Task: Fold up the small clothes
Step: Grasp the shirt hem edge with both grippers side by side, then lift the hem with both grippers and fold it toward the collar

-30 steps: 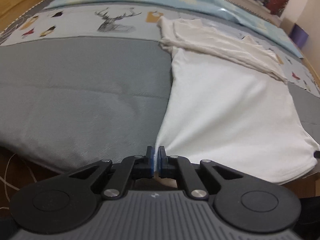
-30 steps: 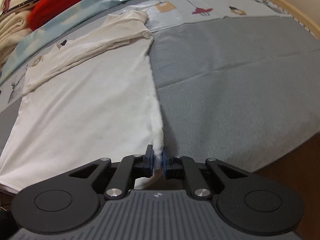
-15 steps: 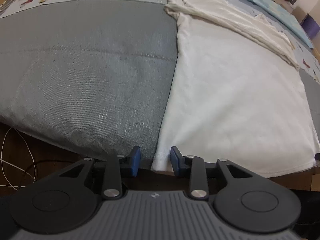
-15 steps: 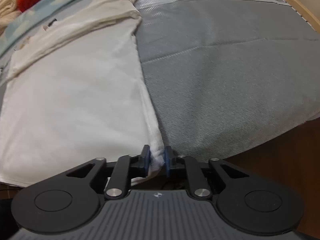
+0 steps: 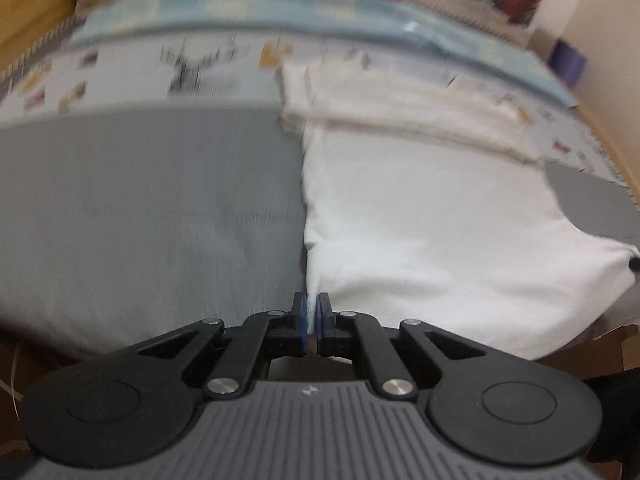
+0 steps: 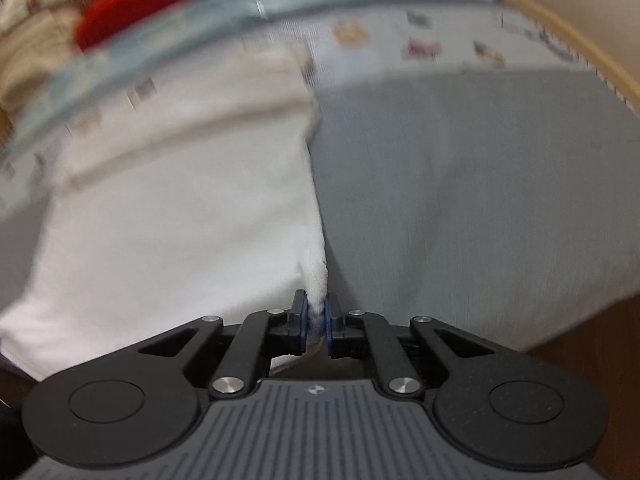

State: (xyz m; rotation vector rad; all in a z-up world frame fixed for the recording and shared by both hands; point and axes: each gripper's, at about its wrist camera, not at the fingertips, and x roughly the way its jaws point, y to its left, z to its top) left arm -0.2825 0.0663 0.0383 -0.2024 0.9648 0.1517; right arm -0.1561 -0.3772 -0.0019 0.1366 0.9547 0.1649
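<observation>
white shirt (image 5: 420, 216) | lengthwise away (sleeves far) | right gripper (image 6: 316, 320) pinching hem

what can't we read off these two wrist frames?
- Left wrist: whether the left claw pinches the white shirt; the hem sits at its nearly shut tips, motion blur.
- Both views: bedsheet prints smeared by blur.
- Right wrist: shirt's left edge cut off by the frame; right claw grips the corner.

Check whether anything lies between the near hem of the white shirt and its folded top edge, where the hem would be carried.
Nothing visible does. The left gripper and right gripper each pinch a near corner of the white shirt, and its body lies bare up to the folded sleeves.
</observation>
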